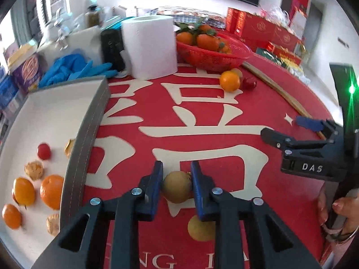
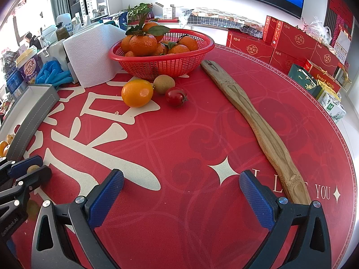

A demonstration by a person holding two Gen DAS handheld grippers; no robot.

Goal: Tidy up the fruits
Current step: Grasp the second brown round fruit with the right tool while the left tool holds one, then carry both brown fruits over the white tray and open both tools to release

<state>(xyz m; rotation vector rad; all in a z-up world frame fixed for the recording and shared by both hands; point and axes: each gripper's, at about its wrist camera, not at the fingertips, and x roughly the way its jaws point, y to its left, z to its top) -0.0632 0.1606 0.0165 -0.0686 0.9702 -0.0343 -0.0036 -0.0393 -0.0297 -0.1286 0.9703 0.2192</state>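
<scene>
My left gripper (image 1: 176, 168) is shut on a small brown round fruit (image 1: 176, 187), held between its blue pads just above the red mat; its shadow-like twin (image 1: 200, 228) lies below. The grey-rimmed white tray (image 1: 87, 132) on the left holds oranges (image 1: 52, 191), a cherry tomato (image 1: 43, 150) and walnuts (image 1: 34, 169). My right gripper (image 2: 181, 178) is open and empty over the mat. Ahead of it lie an orange (image 2: 137, 93), a brown fruit (image 2: 164, 84) and a cherry tomato (image 2: 176, 96). The left gripper shows at the right wrist view's left edge (image 2: 31, 168).
A red basket (image 2: 161, 63) of leafy tangerines stands at the back. A paper roll (image 2: 89, 56) and blue gloves (image 1: 74, 68) sit beside it. A long bamboo stick (image 2: 253, 121) lies along the right of the mat. Red gift boxes (image 2: 291, 42) stand behind the table.
</scene>
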